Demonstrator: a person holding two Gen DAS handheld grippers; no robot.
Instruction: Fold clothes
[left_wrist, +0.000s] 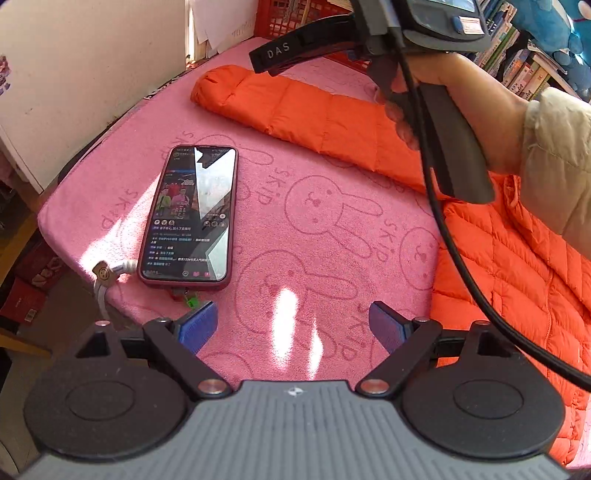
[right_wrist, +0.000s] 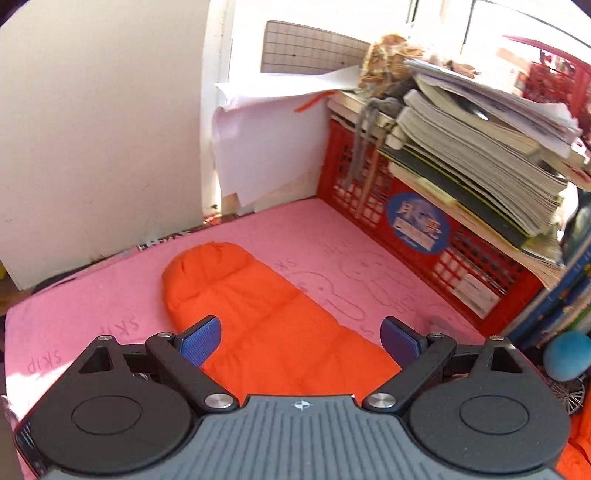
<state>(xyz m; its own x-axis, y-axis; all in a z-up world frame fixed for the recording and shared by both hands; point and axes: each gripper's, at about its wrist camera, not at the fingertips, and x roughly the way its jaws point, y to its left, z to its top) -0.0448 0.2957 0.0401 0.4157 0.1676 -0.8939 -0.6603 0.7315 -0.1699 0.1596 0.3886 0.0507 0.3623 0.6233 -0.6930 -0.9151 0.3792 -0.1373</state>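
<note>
An orange quilted puffer jacket (left_wrist: 517, 258) lies on a pink bunny-print towel (left_wrist: 314, 221), its body at the right and one sleeve (left_wrist: 295, 107) stretched out to the far left. My left gripper (left_wrist: 293, 325) hangs open over bare towel near the front edge, with nothing between its blue pads. In the right wrist view my right gripper (right_wrist: 301, 341) stands open just above the sleeve (right_wrist: 258, 314), which runs between the fingers without touching the pads. A hand (left_wrist: 480, 122) in a cream sleeve holds that gripper above the jacket.
A switched-on phone (left_wrist: 192, 218) lies on the towel at the left, with a white cable (left_wrist: 103, 280) at the edge. A red crate (right_wrist: 406, 221) with stacked books (right_wrist: 480, 147) borders the far side. A white wall (right_wrist: 92, 129) stands at the left. A black cable (left_wrist: 443, 221) hangs across the jacket.
</note>
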